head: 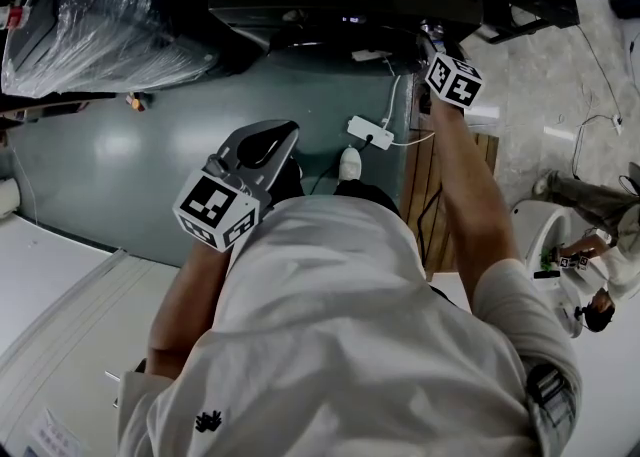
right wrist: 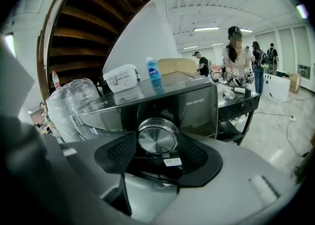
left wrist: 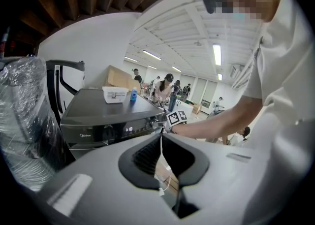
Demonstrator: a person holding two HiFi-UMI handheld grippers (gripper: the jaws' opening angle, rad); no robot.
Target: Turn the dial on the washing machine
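- The washing machine (left wrist: pixel 103 111) stands dark at the far side with its control panel facing us, and the task's knob sits at the panel's right end.
- The right gripper (head: pixel 432 40) is up at that panel, jaws spread wide and pinching the chrome dial (right wrist: pixel 157 137), one pad on each side of its rim.
- The left gripper (left wrist: pixel 161 135) hangs back on the near left, jaws pressed together on nothing.
- The danger here is that polished rim. With a light squeeze or an off-centre roll, the pads could skate round it, or jerk it past the wanted setting.
- The dial is a short round knob, its flat face towards the gripper. Its axis runs near to far, straight out of the panel and roughly level.
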